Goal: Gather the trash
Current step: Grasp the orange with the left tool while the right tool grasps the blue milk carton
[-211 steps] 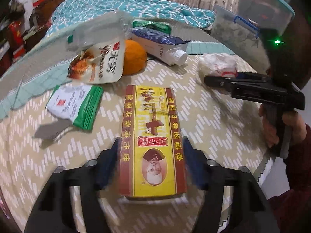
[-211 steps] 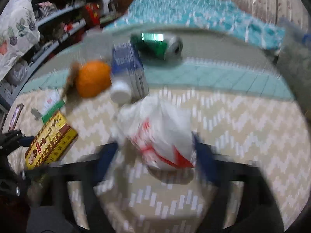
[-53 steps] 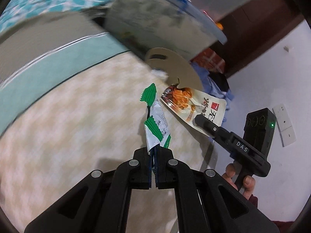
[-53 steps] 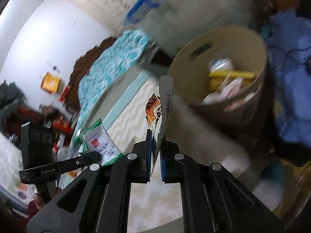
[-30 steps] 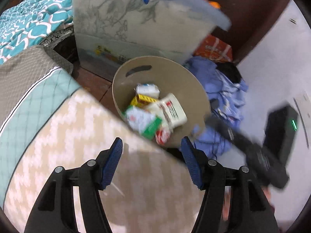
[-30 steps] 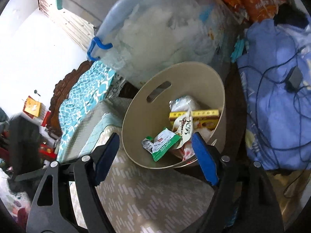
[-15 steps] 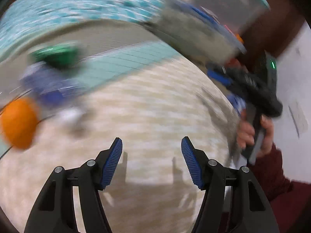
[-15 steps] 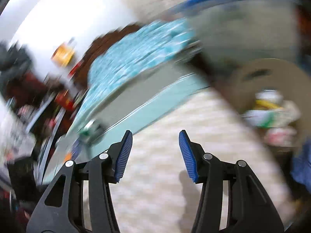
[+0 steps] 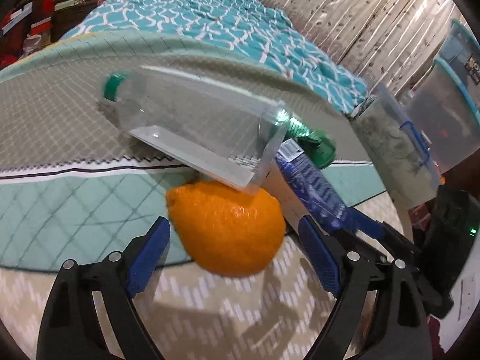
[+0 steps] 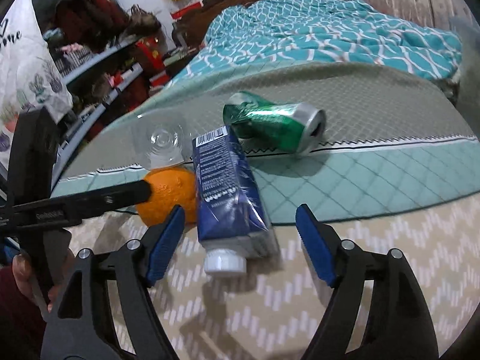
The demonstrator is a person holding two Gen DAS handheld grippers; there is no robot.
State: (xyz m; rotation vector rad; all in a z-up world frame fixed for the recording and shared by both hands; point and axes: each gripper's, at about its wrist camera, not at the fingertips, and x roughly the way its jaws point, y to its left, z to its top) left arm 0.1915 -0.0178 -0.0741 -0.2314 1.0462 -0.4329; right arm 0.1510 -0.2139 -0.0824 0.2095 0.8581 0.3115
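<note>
Your left gripper has its blue-padded fingers spread wide, with the orange sitting between them, not pinched. Your right gripper is spread just as wide around the capped end of the blue tube, which lies on the patterned tablecloth with its white cap pointing toward you; neither pad touches it. The tube lies just beside the orange, on its right. Beyond the orange, a clear plastic bottle with a green cap lies on its side, its base resting on the fruit. Farther back, a crushed green can lies on the quilted cloth. Behind that is a teal patterned bedspread.
</note>
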